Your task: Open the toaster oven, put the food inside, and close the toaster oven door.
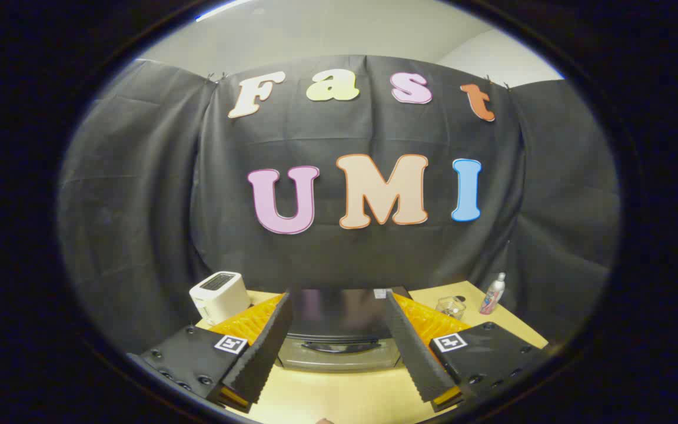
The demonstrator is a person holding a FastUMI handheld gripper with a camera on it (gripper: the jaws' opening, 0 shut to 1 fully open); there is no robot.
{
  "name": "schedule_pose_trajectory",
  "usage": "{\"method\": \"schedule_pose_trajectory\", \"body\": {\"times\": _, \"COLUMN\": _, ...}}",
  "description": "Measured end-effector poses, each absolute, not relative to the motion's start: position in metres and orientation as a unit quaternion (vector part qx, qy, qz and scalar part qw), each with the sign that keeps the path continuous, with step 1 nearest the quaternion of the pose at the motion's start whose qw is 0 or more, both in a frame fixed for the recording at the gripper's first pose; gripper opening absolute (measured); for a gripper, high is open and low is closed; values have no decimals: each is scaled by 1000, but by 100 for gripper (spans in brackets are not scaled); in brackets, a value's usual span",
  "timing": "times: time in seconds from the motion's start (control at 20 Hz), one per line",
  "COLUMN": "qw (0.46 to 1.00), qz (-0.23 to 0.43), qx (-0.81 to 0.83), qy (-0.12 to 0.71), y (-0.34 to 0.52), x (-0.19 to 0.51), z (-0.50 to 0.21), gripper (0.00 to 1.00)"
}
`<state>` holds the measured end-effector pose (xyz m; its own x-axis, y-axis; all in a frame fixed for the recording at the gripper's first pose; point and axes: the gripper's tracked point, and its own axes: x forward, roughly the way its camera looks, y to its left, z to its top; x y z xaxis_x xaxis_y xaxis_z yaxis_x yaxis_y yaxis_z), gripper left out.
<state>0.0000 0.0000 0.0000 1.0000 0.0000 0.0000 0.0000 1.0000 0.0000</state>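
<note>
Two fingers of hand-held gripper (339,330) spread wide, grasping nothing; toaster oven (339,347) between them, door closed, glass dark.

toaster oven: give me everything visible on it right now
The toaster oven stands on the pale wooden table, just ahead of the open gripper and framed between its fingers, which touch nothing. Dark top, silvery metallic-looking front with a dark horizontal handle across it. The door looks closed, upright. Its sides are hidden behind the fingers. A white toaster sits to its left; a glass jar and a small bottle to its right. No food visible.
</note>
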Motion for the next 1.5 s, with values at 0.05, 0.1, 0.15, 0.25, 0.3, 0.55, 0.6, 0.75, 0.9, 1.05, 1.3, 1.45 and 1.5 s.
{"method": "schedule_pose_trajectory", "body": {"times": 0.05, "qw": 1000, "qz": -1, "qx": 0, "qy": -3, "y": 2, "x": -1, "z": -1, "gripper": 99}}
{"method": "schedule_pose_trajectory", "body": {"times": 0.1, "qw": 1000, "qz": -2, "qx": 1, "qy": -5, "y": 3, "x": -1, "z": 0, "gripper": 99}}
{"method": "schedule_pose_trajectory", "body": {"times": 0.15, "qw": 1000, "qz": -4, "qx": 0, "qy": -8, "y": 3, "x": -2, "z": -1, "gripper": 99}}
{"method": "schedule_pose_trajectory", "body": {"times": 0.25, "qw": 1000, "qz": -16, "qx": -9, "qy": -5, "y": -1, "x": -1, "z": -5, "gripper": 99}}
{"method": "schedule_pose_trajectory", "body": {"times": 0.3, "qw": 1000, "qz": -19, "qx": -12, "qy": -3, "y": -1, "x": 0, "z": -8, "gripper": 99}}
{"method": "schedule_pose_trajectory", "body": {"times": 0.55, "qw": 1000, "qz": -16, "qx": 2, "qy": 6, "y": 8, "x": 12, "z": -19, "gripper": 99}}
{"method": "schedule_pose_trajectory", "body": {"times": 0.6, "qw": 1000, "qz": -17, "qx": 2, "qy": 6, "y": 9, "x": 13, "z": -21, "gripper": 99}}
{"method": "schedule_pose_trajectory", "body": {"times": 0.75, "qw": 1000, "qz": -27, "qx": 0, "qy": 11, "y": 5, "x": 17, "z": -34, "gripper": 99}}
{"method": "schedule_pose_trajectory", "body": {"times": 0.9, "qw": 999, "qz": -46, "qx": -4, "qy": 16, "y": -1, "x": 21, "z": -51, "gripper": 99}}
{"method": "schedule_pose_trajectory", "body": {"times": 1.05, "qw": 997, "qz": -70, "qx": -17, "qy": 30, "y": -11, "x": 31, "z": -71, "gripper": 99}}
{"method": "schedule_pose_trajectory", "body": {"times": 1.3, "qw": 996, "qz": -82, "qx": -18, "qy": 19, "y": -8, "x": 47, "z": -92, "gripper": 99}}
{"method": "schedule_pose_trajectory", "body": {"times": 1.45, "qw": 996, "qz": -88, "qx": -19, "qy": 3, "y": -4, "x": 67, "z": -103, "gripper": 99}}
{"method": "schedule_pose_trajectory", "body": {"times": 1.5, "qw": 996, "qz": -87, "qx": -17, "qy": -4, "y": -1, "x": 73, "z": -106, "gripper": 99}}
